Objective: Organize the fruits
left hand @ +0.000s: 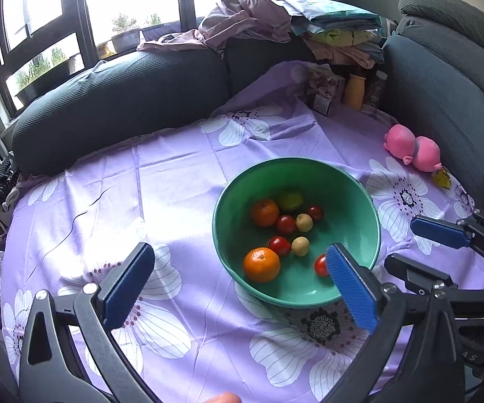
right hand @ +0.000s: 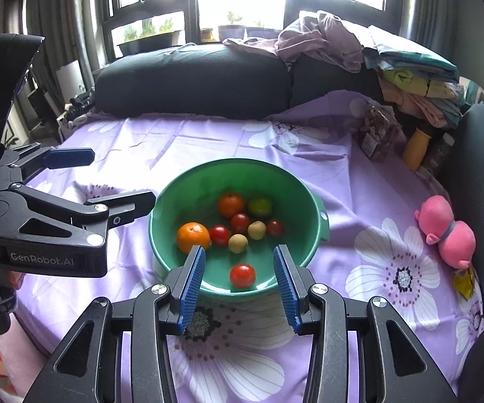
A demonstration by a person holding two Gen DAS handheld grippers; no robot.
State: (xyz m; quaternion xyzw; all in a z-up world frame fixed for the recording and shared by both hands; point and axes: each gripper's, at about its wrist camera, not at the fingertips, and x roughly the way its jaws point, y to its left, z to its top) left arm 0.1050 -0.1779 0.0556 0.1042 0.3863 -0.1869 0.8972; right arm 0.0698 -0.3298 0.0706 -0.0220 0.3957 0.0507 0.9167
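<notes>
Both tools stood apart and empty: the right tool (right hand: 239, 280) bracketed a lone tomato (right hand: 242, 275) inside the green bowl (right hand: 312, 198) (near its front rim). It probably needed a gentle, centred pinch; the left tool (left hand: 240, 285) idled.

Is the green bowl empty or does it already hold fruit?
Holding fruit. The green bowl sits upright with two oranges, a lime, four small red fruits and two tan ones lying loose inside; nothing is heaped to the rim.
</notes>
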